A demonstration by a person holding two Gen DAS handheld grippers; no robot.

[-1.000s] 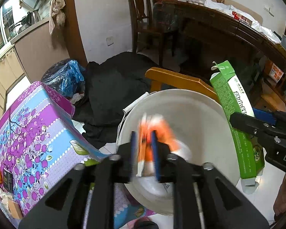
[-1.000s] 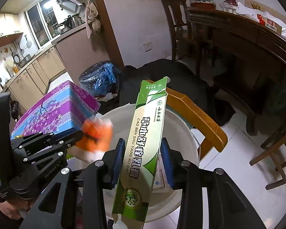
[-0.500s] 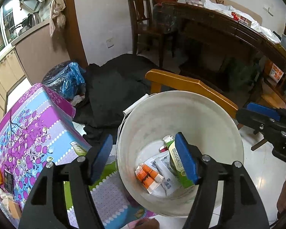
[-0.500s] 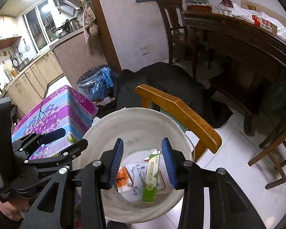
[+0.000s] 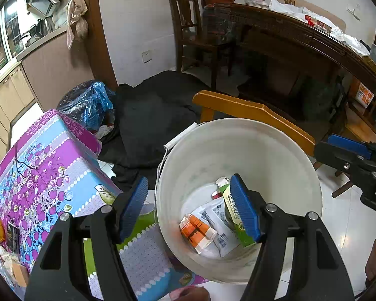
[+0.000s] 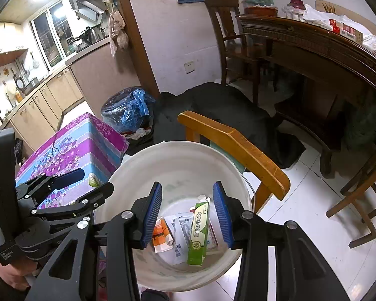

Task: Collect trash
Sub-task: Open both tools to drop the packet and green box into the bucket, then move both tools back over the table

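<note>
**White bucket loaded, both tongs released**

White bucket [image 6: 178, 165] sits on the floor, just right of the table [image 5: 45, 165] and near the wooden chair [image 6: 233, 145]. Green carton [image 6: 199, 233], orange tube [image 6: 160, 235] and white sachets [image 5: 220, 223] lie at its bottom. Left tongs [image 5: 190, 205] and right tongs [image 6: 189, 215] are spread wide, nothing gripped. Next pickup is best made with the tongs lifted clear of the rim first. Table's near-left clutter is cut off; sachet print is unreadable.
</note>
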